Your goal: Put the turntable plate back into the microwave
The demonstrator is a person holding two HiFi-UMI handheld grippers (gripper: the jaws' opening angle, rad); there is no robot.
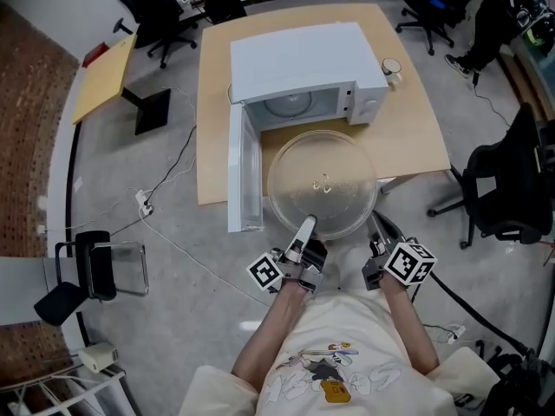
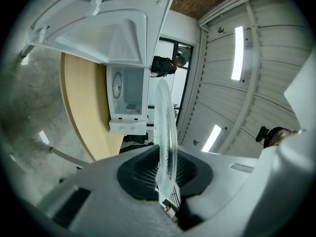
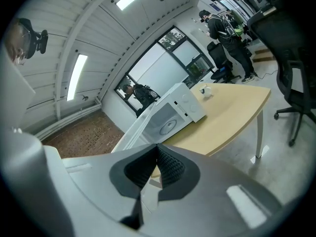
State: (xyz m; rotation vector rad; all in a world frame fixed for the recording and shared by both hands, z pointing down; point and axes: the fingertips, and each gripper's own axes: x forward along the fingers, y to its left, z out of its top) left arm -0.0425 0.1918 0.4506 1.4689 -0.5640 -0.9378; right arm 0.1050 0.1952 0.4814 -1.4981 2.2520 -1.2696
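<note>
The left hand-held gripper [image 1: 305, 230] was clamped on the near rim of the turntable plate [image 1: 323, 180]. The right hand-held gripper [image 1: 375, 237], jaws together and empty, stood just beside the rim at 4 o'clock. The plate was held roughly level, reaching toward 12 o'clock. The microwave [image 1: 299, 68] lay beyond on the table [image 1: 416, 128], its cavity at about 11 o'clock and its door [image 1: 244, 172] open at 9.

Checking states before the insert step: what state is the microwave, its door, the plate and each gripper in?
Microwave: on the table, no plate inside.
Microwave door: swung wide open.
Glass plate: outside the microwave, held roughly flat before the opening.
Left gripper: shut on the plate's near rim.
Right gripper: shut, nothing between its jaws.
</note>
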